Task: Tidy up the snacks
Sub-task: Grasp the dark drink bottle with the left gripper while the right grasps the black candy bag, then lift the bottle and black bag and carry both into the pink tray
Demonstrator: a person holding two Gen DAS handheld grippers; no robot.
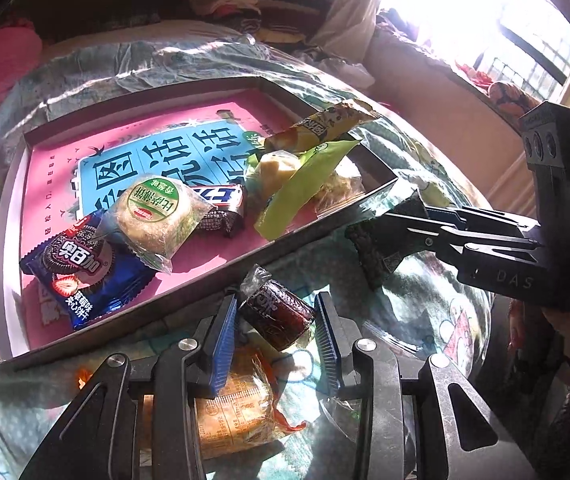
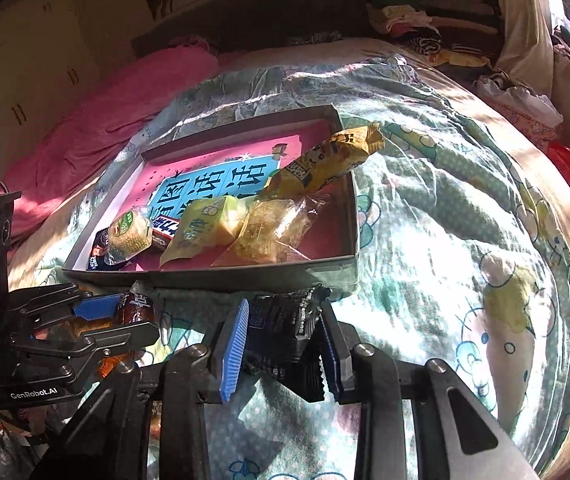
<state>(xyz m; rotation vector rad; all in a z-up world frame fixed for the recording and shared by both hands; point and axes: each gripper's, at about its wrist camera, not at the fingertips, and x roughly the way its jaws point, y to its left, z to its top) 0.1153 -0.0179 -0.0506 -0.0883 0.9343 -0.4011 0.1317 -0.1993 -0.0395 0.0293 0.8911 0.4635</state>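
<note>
The scene was a sunlit bed covered by a rumpled green cartoon-print quilt [image 2: 425, 216], a soft and uneven support. Ahead of both pairs of jaws lay the shallow grey box [image 2: 245, 270] with a pink printed floor, already holding several snacks: a blue cookie pack [image 1: 85, 268], a round biscuit pack [image 1: 157, 216], a chocolate bar [image 1: 221, 208], and green and yellow wrappers piled toward its right end.

We held the right gripper [image 2: 285, 348] narrowed onto a black snack packet [image 2: 285, 332]; its blue pads pressed the crumpled wrapper from both sides, just short of the box's near wall. The left gripper [image 1: 275, 324] was likewise narrowed around a dark red wrapped candy [image 1: 277, 312], also on the near side of that wall. An orange packet [image 1: 233, 412] lay on the quilt beneath the left jaws.

Risks, as we judged them: the black packet appeared pinched by loose foil, not by its body, so it could slide out during the lift. The rounded candy might roll from between the pads. Either load could catch the near wall and tip or shift the light box on the yielding quilt. The yellow pack [image 2: 325, 160] already overhung the right rim and could be knocked out.
</note>
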